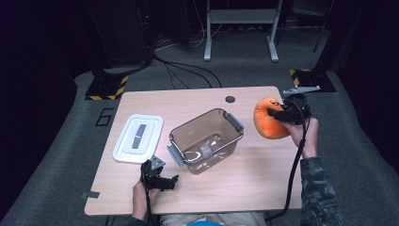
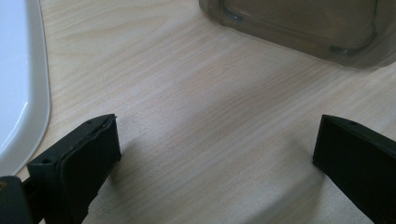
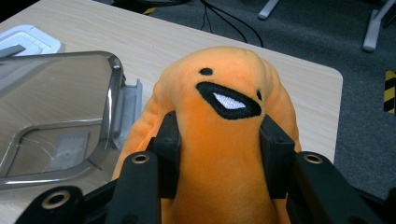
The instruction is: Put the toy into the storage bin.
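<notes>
An orange plush toy (image 1: pixel 266 120) with a stitched black mouth (image 3: pixel 228 100) hangs above the table's right side, squeezed between the jaws of my right gripper (image 1: pixel 277 113). A clear plastic bin (image 1: pixel 207 140) with grey latch handles stands open at the table's middle, to the left of the toy. Its white lid (image 1: pixel 138 138) lies flat further left. My left gripper (image 1: pixel 165 181) rests low over the wood near the front edge, in front of the bin, open with bare table between its fingers (image 2: pixel 88 158).
The wooden table (image 1: pixel 244 174) has bare room at the front right and along the back. A round cable hole (image 1: pixel 230 99) sits near the far edge. Grey carpet, cables and a desk frame (image 1: pixel 240 28) lie beyond.
</notes>
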### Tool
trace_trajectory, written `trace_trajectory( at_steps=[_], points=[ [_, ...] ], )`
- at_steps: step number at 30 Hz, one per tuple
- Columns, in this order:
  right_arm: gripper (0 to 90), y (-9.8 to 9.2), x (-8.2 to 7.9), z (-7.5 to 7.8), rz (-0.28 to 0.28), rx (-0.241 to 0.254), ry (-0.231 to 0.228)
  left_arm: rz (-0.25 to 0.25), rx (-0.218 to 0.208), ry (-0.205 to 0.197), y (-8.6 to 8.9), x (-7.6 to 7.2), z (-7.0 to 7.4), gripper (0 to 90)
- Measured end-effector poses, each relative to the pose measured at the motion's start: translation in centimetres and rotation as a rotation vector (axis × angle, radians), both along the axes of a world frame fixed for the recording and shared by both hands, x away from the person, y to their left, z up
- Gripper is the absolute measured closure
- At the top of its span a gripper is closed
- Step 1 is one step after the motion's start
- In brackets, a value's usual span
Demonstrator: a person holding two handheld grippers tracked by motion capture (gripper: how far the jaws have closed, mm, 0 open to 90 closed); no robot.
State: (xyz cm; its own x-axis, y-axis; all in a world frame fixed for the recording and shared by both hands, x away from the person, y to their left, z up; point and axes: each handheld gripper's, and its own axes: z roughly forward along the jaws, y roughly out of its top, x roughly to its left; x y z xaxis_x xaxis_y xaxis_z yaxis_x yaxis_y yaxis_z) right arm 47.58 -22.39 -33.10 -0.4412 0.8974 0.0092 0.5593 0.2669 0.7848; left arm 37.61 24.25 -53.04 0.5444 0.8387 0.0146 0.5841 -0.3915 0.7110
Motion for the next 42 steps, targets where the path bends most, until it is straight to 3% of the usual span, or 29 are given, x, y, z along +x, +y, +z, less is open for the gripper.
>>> trace_trajectory(
  at_steps=[14,42],
  points=[
    [58.6,2.0,0.5,2.3,0.052,-0.027,-0.036,0.003,-0.004,-0.001,0.0,0.0,0.0,0.4],
    [58.0,6.3,2.6,4.6,0.139,-0.070,-0.048,0.000,0.000,0.001,0.0,0.0,0.0,0.4]
  ],
)
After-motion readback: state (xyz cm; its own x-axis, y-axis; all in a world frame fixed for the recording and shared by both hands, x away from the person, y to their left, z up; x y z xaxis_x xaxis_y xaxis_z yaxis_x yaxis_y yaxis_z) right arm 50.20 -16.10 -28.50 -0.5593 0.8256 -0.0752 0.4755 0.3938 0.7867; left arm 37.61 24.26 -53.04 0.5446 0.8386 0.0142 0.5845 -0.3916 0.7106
